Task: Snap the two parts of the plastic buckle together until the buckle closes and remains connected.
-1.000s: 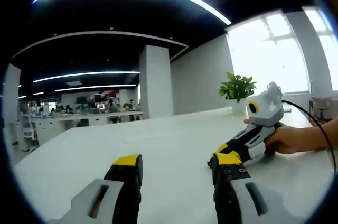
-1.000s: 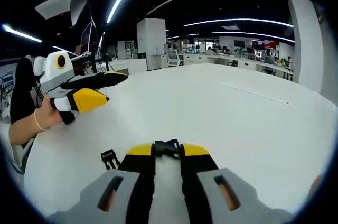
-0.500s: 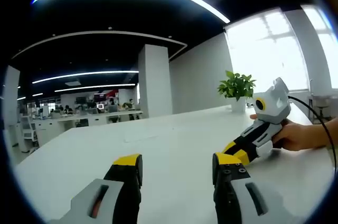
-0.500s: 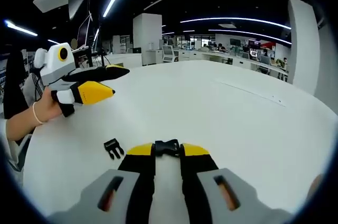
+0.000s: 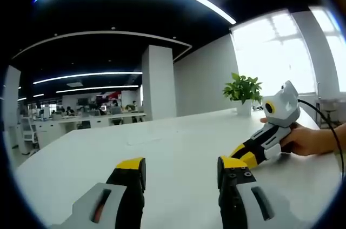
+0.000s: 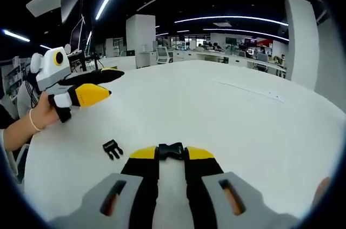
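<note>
The right gripper view shows both parts of the black plastic buckle. The right gripper [image 6: 171, 156] has its yellow-tipped jaws pinched onto the black plastic buckle socket part [image 6: 171, 150], which sits between the jaw tips just above the wide white counter [image 6: 243, 126]. The black plastic pronged buckle part [image 6: 112, 149] lies loose on the counter, left of the jaws and apart from the socket part; the two parts are not joined. The same view shows the left gripper [image 6: 100, 84] at the far left, well apart from both buckle parts, gripped by a hand [image 6: 32, 123] with a thin band at the wrist.

The left gripper view looks across a bare stretch of the counter [image 5: 178, 148]. The left gripper [image 5: 181, 167] has its jaws spread wide with nothing between them. To the right, the right gripper [image 5: 246, 154] points in along the counter, held by a hand [image 5: 308, 141], with a black cable running from it. A small green potted plant [image 5: 242, 91] stands on the far part of the counter before a bright window.

The room is an open-plan office: dark ceiling with long curved light strips, a white square column [image 5: 159, 83], and rows of distant desks with seated people.
</note>
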{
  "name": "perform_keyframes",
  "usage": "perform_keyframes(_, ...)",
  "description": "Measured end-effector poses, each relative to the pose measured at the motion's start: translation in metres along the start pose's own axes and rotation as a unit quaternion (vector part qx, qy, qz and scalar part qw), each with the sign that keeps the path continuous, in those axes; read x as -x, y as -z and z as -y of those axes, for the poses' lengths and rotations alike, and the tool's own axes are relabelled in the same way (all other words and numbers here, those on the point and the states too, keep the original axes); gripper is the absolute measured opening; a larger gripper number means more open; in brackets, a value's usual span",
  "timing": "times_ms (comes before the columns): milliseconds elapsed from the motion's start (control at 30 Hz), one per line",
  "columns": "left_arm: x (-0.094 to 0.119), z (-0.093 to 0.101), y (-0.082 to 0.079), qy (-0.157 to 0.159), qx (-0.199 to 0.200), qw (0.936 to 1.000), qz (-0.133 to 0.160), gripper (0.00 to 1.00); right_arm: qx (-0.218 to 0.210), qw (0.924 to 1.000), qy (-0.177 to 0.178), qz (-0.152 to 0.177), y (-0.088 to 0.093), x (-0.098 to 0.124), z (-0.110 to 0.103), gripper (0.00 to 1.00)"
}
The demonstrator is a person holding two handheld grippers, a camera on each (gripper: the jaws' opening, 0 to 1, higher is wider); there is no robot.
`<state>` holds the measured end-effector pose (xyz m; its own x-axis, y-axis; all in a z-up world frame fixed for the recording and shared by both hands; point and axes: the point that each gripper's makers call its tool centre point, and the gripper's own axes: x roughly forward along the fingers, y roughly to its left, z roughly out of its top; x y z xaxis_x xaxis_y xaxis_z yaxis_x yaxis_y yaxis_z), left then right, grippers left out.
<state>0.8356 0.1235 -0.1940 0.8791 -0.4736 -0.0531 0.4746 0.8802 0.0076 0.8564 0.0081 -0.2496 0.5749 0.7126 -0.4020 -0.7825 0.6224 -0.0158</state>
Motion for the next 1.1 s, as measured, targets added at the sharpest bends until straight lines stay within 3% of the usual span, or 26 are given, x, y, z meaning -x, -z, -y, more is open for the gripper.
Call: perform_keyframes(1100,-0.002,0.000,0.003,0.000,-0.005,1.0000,-0.007,0.54,-0.027,0.9944,0.101,-0.016,0.018,0.040,0.012,0.18)
